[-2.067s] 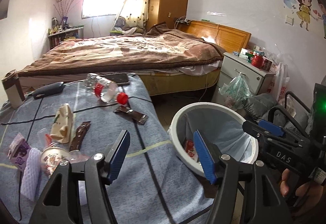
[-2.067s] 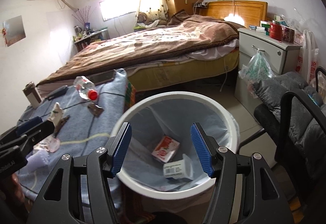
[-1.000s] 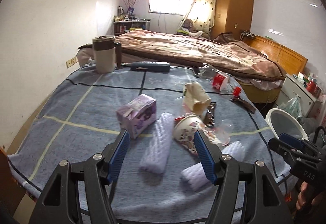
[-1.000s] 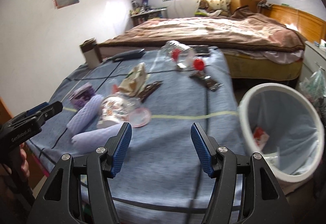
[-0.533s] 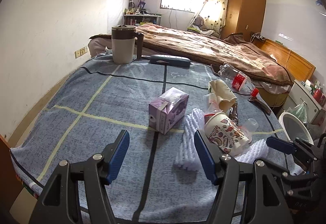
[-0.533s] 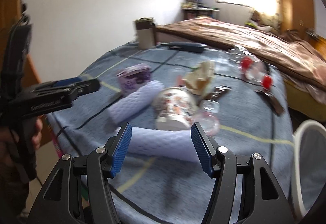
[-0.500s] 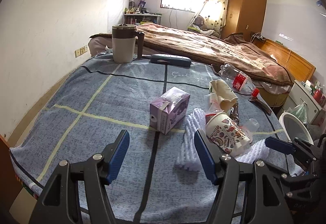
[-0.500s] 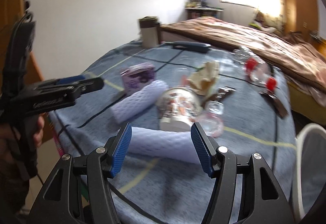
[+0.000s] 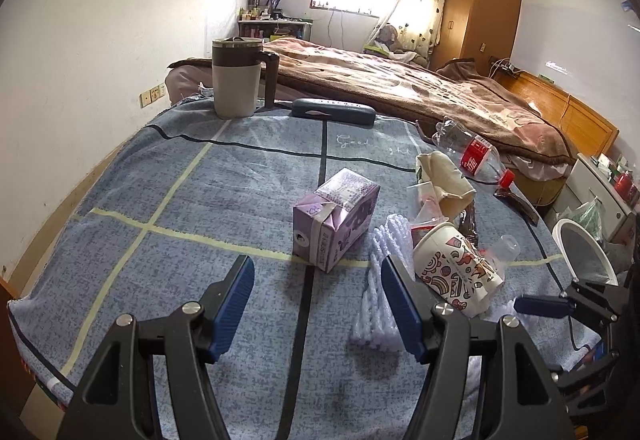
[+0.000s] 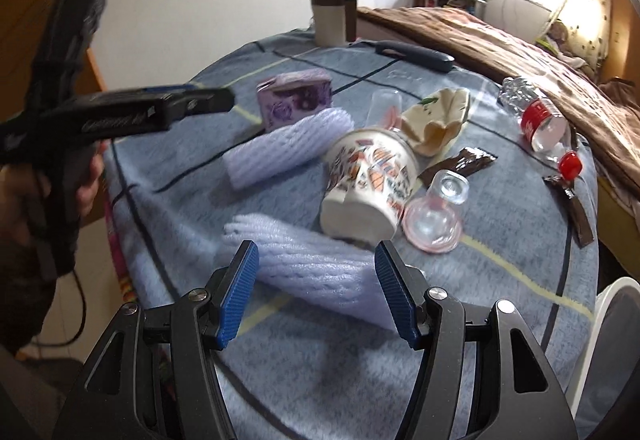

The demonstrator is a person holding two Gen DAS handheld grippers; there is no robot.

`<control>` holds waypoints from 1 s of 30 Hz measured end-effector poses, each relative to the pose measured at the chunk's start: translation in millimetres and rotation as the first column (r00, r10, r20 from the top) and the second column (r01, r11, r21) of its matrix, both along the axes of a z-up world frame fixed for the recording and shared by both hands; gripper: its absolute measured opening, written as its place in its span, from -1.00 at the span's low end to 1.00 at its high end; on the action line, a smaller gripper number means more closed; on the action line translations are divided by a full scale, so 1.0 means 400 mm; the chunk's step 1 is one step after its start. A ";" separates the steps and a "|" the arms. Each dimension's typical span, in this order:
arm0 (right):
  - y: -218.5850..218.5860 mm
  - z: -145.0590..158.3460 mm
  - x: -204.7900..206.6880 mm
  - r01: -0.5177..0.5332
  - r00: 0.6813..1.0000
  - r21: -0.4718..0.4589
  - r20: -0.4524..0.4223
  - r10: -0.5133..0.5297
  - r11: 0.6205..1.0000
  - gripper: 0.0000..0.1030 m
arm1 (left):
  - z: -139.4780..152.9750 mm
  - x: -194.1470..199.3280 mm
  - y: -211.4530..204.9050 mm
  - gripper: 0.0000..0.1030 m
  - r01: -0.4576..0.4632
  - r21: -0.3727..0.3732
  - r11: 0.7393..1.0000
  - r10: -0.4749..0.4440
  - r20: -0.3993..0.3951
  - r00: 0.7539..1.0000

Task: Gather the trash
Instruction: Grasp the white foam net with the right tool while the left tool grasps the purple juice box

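Blue-padded right gripper (image 10: 316,290) tilts down, gaping, over foam sleeve (image 10: 304,264).

Two seconds back both grippers faced the white bin (image 9: 586,252); both have since swung over to the littered table (image 9: 200,199). The left gripper (image 9: 316,300) now faces the purple carton (image 9: 334,217), the right gripper (image 10: 316,290) a foam sleeve (image 10: 308,264).
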State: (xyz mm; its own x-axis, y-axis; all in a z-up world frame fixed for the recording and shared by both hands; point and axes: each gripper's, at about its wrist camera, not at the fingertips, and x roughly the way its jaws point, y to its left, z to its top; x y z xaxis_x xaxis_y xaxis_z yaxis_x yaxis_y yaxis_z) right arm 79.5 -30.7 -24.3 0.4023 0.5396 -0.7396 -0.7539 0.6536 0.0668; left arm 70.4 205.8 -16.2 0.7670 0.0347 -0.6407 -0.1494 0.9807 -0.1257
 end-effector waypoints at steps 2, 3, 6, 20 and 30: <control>-0.003 0.000 -0.012 -0.025 1.000 -0.013 0.002 0.025 1.000 0.21 | 0.000 0.005 -0.001 0.32 0.003 0.000 1.000 -0.003 0.000 1.000; -0.005 -0.001 -0.015 -0.036 0.999 -0.023 0.005 0.036 0.999 0.21 | 0.001 0.006 -0.002 0.32 0.006 0.002 1.000 -0.006 0.002 1.000; 0.010 -0.004 -0.026 -0.058 0.997 -0.082 0.045 0.062 0.995 0.21 | 0.004 0.015 -0.005 0.32 0.012 0.005 1.000 -0.012 0.002 1.000; 0.001 -0.006 0.002 0.105 0.989 -0.076 0.108 -0.097 0.992 -0.29 | -0.005 0.050 0.000 0.32 0.008 0.014 1.000 -0.008 -0.006 1.000; -0.054 0.024 -0.001 0.213 0.974 0.060 0.059 -0.217 0.975 -0.60 | -0.022 0.111 0.019 0.37 0.013 0.030 0.999 -0.011 -0.038 0.999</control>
State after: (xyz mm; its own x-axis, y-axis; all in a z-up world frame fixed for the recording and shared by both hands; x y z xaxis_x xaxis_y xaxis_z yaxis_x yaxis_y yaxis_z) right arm 79.2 -52.2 -14.8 0.5591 0.4732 -0.6808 -0.6000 0.7976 0.0617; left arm 114.8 213.4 -25.1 0.7424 0.0458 -0.6684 -0.1418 0.9858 -0.0901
